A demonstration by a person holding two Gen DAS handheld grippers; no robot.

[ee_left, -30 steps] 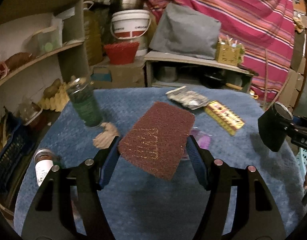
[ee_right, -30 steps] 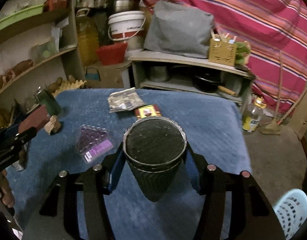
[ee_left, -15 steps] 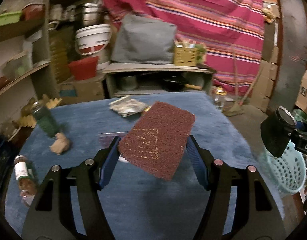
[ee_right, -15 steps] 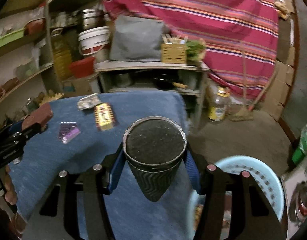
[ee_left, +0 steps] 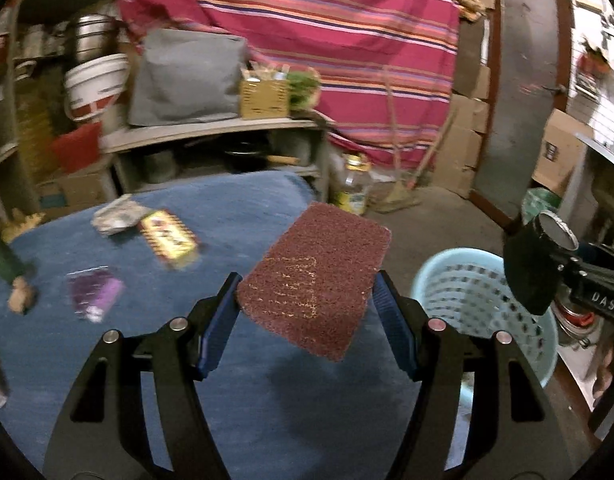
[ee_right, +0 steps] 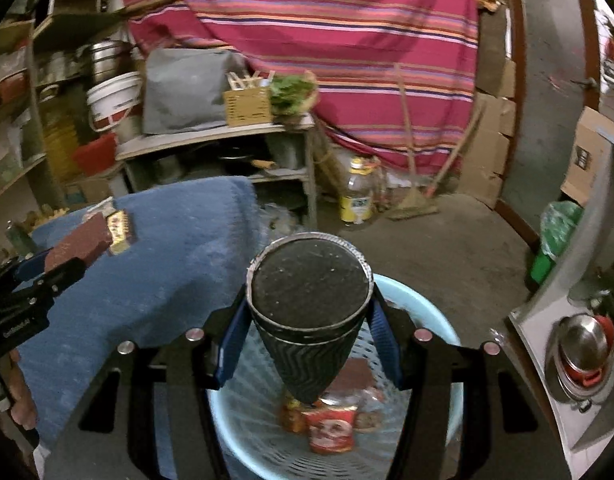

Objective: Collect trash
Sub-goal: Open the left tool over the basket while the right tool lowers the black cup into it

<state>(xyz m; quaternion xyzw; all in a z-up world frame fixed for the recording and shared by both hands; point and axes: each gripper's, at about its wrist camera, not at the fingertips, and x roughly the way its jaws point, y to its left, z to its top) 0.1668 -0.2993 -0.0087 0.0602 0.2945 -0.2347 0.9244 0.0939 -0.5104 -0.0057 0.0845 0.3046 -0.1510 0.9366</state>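
My left gripper [ee_left: 307, 300] is shut on a dark red scouring pad [ee_left: 315, 276] and holds it above the right edge of the blue-covered table [ee_left: 227, 220]. My right gripper [ee_right: 309, 328] is shut on a black ribbed paper cup [ee_right: 309, 320], bottom facing me, directly above the light blue laundry-style basket [ee_right: 439, 320]. The basket holds a red wrapper [ee_right: 331, 428] and other trash. In the left wrist view the basket [ee_left: 467, 280] stands on the floor right of the table, with the cup [ee_left: 535, 264] over its far side.
On the table lie a yellow packet [ee_left: 169, 238], a crumpled wrapper [ee_left: 117, 214], a purple blister pack [ee_left: 95, 294] and a brown scrap [ee_left: 21, 298]. A shelf unit [ee_left: 211, 132], striped curtain, oil bottle [ee_left: 353, 190], broom and cardboard boxes stand behind.
Both grippers swung right, off the table's middle. The right gripper with the cup came over the basket; the left gripper with the pad reached the table's right edge.
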